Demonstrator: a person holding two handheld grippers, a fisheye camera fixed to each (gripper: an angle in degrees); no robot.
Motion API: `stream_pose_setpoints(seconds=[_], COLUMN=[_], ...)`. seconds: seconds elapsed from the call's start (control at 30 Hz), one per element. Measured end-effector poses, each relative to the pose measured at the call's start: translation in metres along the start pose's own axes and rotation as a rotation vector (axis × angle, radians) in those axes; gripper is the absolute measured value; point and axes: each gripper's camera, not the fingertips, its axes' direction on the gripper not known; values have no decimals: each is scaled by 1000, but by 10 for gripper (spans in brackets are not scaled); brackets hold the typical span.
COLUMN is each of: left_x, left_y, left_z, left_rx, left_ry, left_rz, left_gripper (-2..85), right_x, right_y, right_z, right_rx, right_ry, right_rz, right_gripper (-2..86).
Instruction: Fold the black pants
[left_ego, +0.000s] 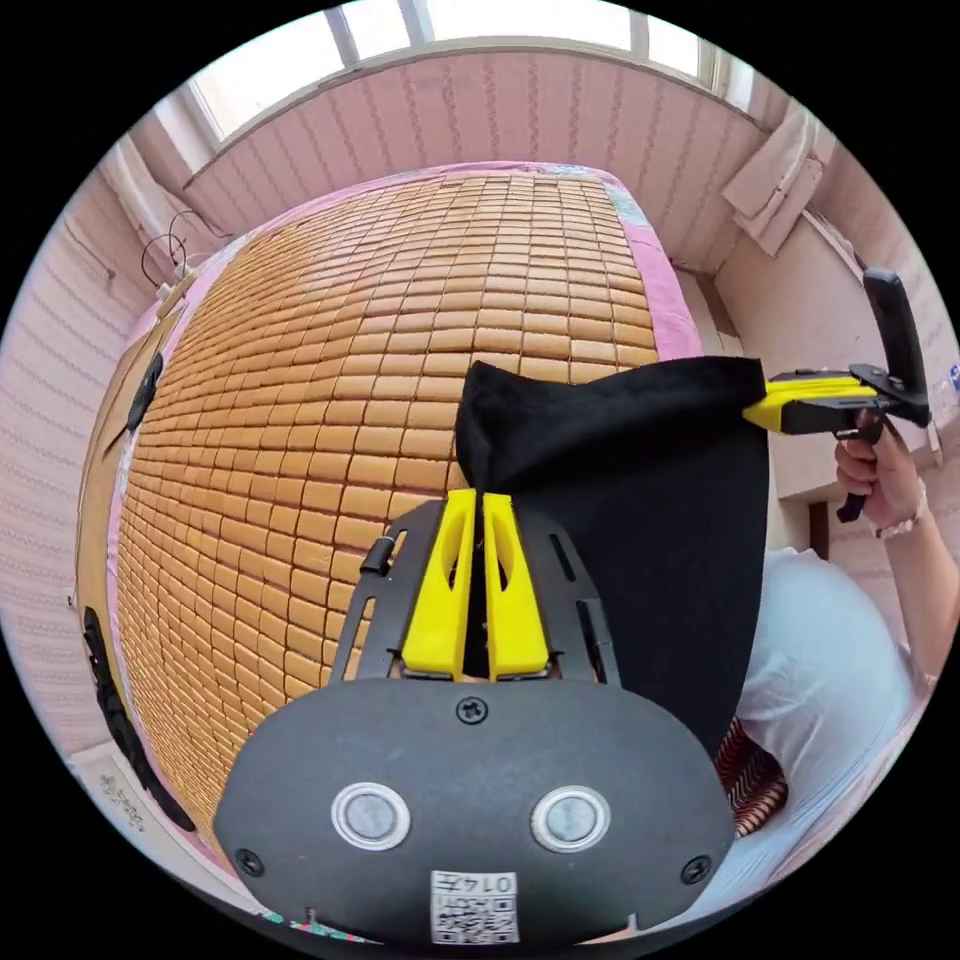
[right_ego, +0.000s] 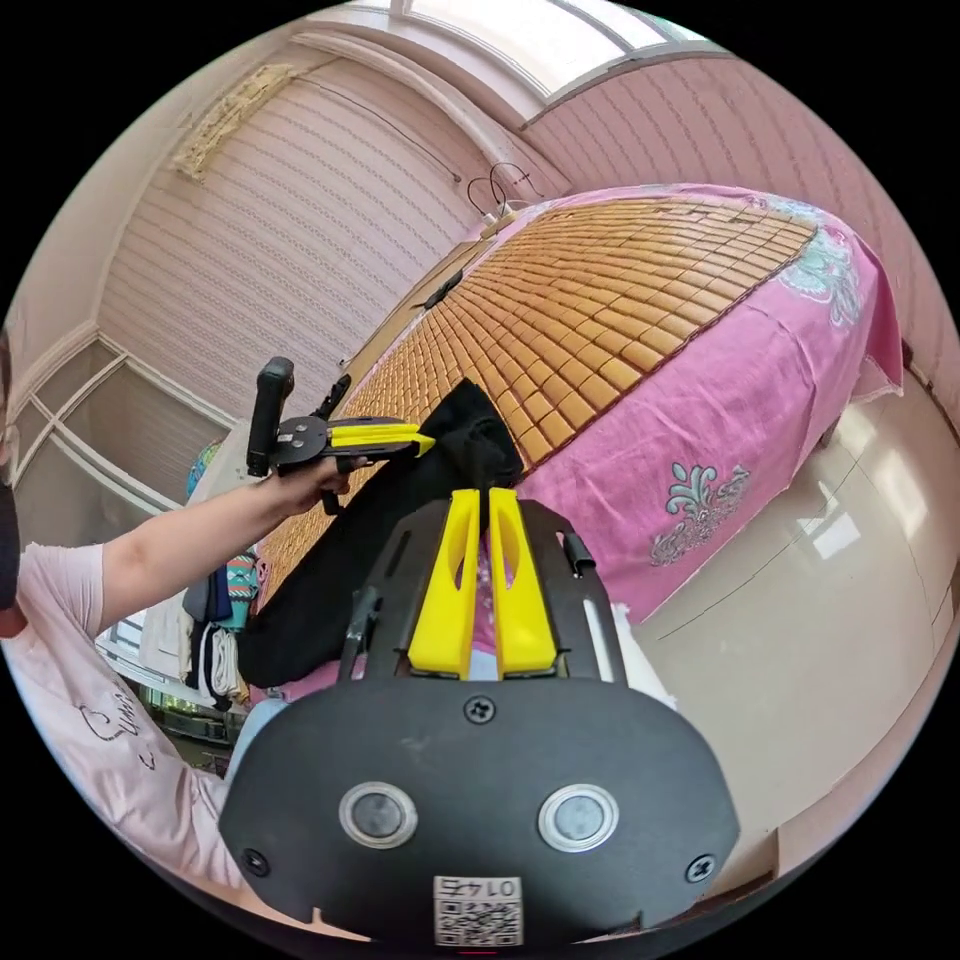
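Two claws' black pants (left_ego: 640, 480) above mat (left_ego: 350, 380) (pink-walled room)

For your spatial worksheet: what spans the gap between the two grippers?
In the left gripper view, black pants stretch from the left gripper to the right gripper.

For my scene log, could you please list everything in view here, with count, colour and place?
black pants: one, black, held up in the air by both claws beside the bed
bamboo mat: one, tan, covering the bed top
bed sheet: one, pink with teal pattern, draped over the bed side
floor: cream, glossy, beside the bed
window: one, bright, above the far wall
left claw: yellow, shut on one top corner
right claw: yellow, shut on the other corner
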Motion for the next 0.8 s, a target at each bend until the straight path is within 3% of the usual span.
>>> stream_pose_setpoints(seconds=[0.17,0.3,0.4,0.5,0.63,0.73,0.8], left_x=[-16,-32,-57,-72,-52,-12,19], left_y=[-22,15,109,239,443,547,582], left_z=[-56,-147,-209,-247,-254,-246,-244], left_rx=[285,533,649,624,386,211,197], left_ry=[233,278,247,141,-179,-181,-143], left_rz=[-186,-161,-239,-381,-689,-873,-929], left_gripper=[-7,-3,7,34,59,59,51], right_x=[-21,-88,-167,-258,-333,-351,-360], right_y=[-5,-14,-14,9,94,140,151], right_z=[-103,-136,-107,-23,125,178,188], right_rx=[295,331,183,-141,-605,-775,-795], right_ry=[-126,-294,-524,-677,-659,-603,-569], right_rz=[-127,-364,-572,-731,-755,-736,-742], right_gripper=[10,12,18,32,71,77,75])
